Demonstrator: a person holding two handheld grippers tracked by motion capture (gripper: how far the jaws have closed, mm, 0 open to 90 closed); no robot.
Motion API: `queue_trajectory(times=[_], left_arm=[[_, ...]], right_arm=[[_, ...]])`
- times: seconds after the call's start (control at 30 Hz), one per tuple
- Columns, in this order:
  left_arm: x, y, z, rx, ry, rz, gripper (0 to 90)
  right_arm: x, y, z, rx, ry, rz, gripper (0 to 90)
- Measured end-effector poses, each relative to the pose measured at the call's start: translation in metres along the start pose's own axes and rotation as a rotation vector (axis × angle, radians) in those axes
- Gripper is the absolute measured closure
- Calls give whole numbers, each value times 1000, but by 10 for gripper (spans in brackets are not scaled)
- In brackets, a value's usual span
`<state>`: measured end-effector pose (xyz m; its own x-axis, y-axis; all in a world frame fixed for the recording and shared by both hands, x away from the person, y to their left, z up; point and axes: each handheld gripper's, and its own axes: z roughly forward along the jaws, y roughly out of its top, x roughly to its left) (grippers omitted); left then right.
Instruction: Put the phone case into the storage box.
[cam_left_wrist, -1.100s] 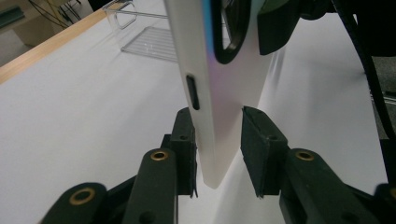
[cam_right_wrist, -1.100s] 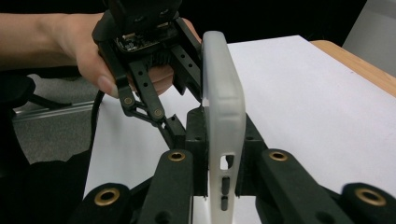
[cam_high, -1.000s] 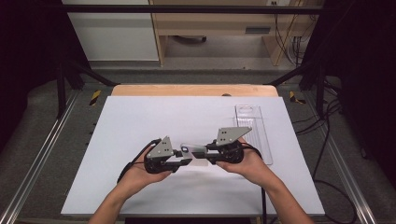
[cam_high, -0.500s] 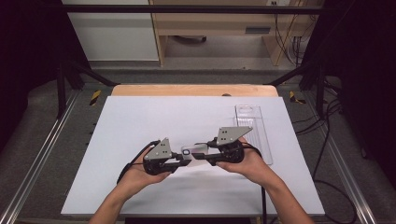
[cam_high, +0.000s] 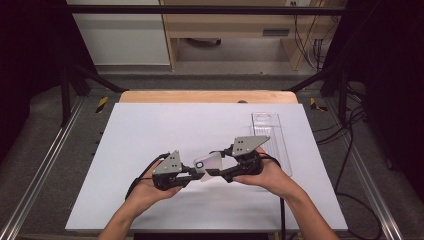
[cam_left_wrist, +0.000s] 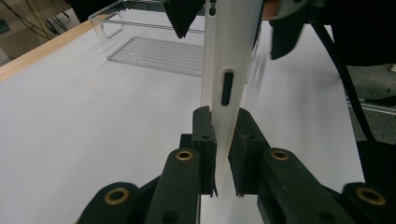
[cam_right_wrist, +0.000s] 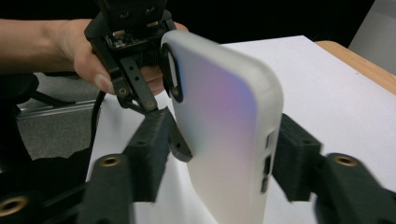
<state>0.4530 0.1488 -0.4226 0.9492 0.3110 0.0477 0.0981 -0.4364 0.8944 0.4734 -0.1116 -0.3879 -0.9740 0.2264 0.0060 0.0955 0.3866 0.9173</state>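
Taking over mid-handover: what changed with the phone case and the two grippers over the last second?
The right gripper has just been opening; its jaws now stand off the phone case. The left gripper has just been closing and pinches the case's edge. Both hands, the case and the clear tray kept their places.

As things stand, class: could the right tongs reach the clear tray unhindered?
Probably yes: the clear tray lies just beyond the right tongs with bare table between, and their jaws have just been opening off the phone case, held by the left tongs.
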Motion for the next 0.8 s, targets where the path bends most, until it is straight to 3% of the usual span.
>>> queue_trajectory(times=[0.1,0.3,0.43,0.6,0.8], left_arm=[[2,-1,-2,-7,22,-15,813],[7,0,-10,-23,89,-59,813],[9,1,-11,-15,139,-96,812],[9,3,-13,-15,215,-151,812],[7,3,-10,-35,293,-220,813]], right_arm=[[0,1,-3,2,-28,23,265],[-3,0,-14,-10,-132,90,102],[-2,1,-19,-45,-216,128,47],[3,0,-21,-104,-353,176,47],[13,1,-17,-145,-450,187,43]])
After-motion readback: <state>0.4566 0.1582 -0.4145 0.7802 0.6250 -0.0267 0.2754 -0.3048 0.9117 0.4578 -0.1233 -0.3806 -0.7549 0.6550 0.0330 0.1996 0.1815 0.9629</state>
